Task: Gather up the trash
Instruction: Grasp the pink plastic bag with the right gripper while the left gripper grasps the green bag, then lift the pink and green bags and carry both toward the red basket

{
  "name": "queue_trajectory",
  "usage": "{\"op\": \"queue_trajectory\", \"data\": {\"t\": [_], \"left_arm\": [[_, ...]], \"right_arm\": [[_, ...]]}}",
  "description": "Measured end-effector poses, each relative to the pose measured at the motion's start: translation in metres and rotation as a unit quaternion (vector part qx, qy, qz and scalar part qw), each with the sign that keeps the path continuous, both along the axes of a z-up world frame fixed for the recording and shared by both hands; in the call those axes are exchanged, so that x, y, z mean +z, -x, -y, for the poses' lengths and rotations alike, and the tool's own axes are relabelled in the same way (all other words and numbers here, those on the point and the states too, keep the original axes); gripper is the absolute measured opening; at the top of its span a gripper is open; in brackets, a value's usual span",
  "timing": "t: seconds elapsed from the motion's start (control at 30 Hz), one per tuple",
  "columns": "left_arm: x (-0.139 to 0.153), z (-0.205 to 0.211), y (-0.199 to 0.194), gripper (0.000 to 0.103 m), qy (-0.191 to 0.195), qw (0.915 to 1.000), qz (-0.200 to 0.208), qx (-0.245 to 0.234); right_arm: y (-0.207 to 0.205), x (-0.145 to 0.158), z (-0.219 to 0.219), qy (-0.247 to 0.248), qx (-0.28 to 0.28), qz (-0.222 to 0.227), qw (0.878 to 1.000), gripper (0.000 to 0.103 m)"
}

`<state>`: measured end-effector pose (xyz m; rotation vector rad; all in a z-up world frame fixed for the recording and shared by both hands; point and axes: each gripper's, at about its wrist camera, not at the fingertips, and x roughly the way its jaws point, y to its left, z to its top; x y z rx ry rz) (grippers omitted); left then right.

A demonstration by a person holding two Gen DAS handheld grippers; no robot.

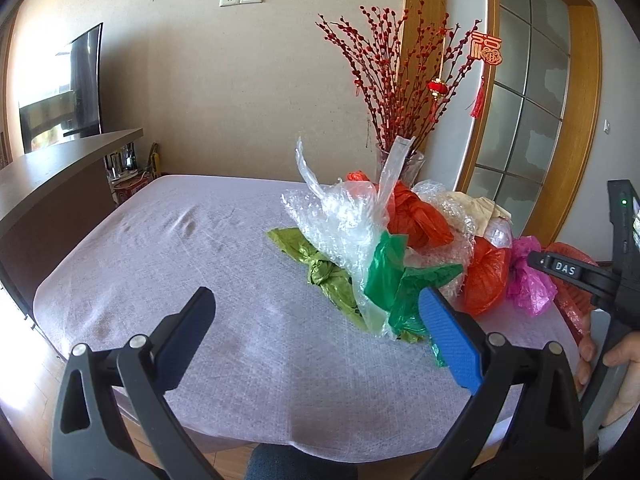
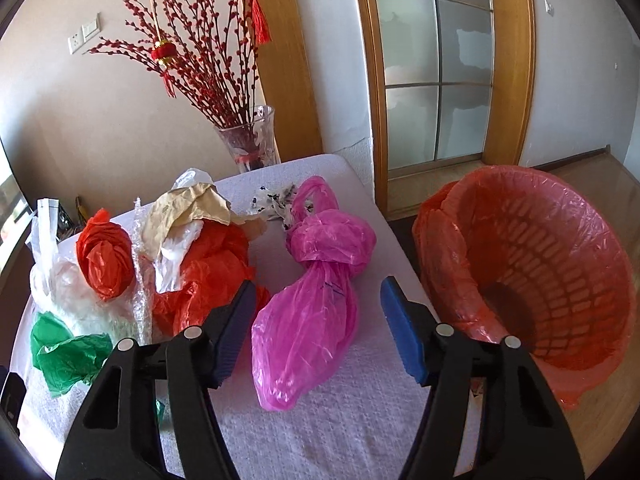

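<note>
A heap of trash lies on the cloth-covered table (image 1: 160, 248): a knotted pink bag (image 2: 312, 312), orange-red bags (image 2: 208, 272), green bags (image 1: 400, 280), clear bubble wrap (image 1: 340, 216) and brown paper (image 2: 188, 208). My right gripper (image 2: 319, 284) stands open astride the lower half of the pink bag, and its pads do not press on it. My left gripper (image 1: 318, 292) is open over bare cloth with nothing between its fingers. Its blue-padded finger (image 1: 448, 332) is just in front of the green bags. A red-lined basket (image 2: 560, 208) stands off the table's right edge, tilted towards me.
A glass vase (image 2: 252, 140) of red branches stands at the table's far corner behind the heap. A dark counter (image 1: 60, 168) runs along the left side. A hand (image 1: 616, 356) and the right tool's body (image 1: 624, 240) show at the right edge. A glass-paned door (image 2: 436, 60) lies beyond.
</note>
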<state>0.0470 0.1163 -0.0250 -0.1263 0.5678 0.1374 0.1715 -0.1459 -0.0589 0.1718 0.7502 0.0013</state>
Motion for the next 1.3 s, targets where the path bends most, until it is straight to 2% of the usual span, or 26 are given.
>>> {"op": "queue_trajectory", "data": {"t": [0.1, 0.17, 0.27, 0.47, 0.57, 0.63, 0.73, 0.83, 1.17, 1.3], "left_arm": [[-0.004, 0.005, -0.009, 0.099, 0.003, 0.9999, -0.004, -0.014], [-0.007, 0.009, -0.016, 0.098, 0.000, 0.9997, -0.008, -0.022], [-0.011, 0.015, -0.027, 0.091, -0.004, 0.9993, -0.017, -0.034], [-0.020, 0.023, -0.045, 0.075, -0.004, 0.9982, -0.034, -0.050], [-0.025, 0.028, -0.051, 0.053, -0.002, 0.9973, -0.043, -0.060], [-0.026, 0.030, -0.053, 0.026, 0.007, 0.9964, -0.047, -0.071], [-0.026, 0.032, -0.051, 0.009, 0.016, 0.9953, -0.043, -0.085], [-0.021, 0.036, -0.044, 0.005, 0.018, 0.9946, -0.032, -0.097], [0.003, 0.055, -0.033, 0.005, 0.015, 0.9927, 0.001, -0.120], [0.001, 0.054, -0.039, 0.005, 0.018, 0.9933, -0.006, -0.114]], "right_arm": [[-0.012, -0.014, -0.001, 0.005, 0.003, -0.029, 1.000, 0.051], [-0.016, -0.023, 0.000, 0.007, 0.006, -0.045, 0.999, 0.036], [-0.009, -0.027, 0.000, 0.017, 0.011, -0.040, 0.999, 0.025], [0.008, -0.022, 0.007, 0.014, 0.015, -0.030, 0.999, 0.022], [0.014, -0.020, 0.011, 0.007, 0.015, -0.032, 0.999, 0.022], [0.018, -0.019, 0.013, 0.006, 0.015, -0.030, 0.999, 0.022], [0.025, -0.016, 0.017, 0.003, 0.014, -0.024, 1.000, 0.022], [0.032, -0.010, 0.021, 0.002, 0.014, -0.014, 1.000, 0.022], [0.050, 0.003, 0.035, 0.001, 0.010, 0.008, 1.000, 0.022], [0.052, 0.001, 0.043, -0.005, 0.005, 0.005, 1.000, 0.022]]}}
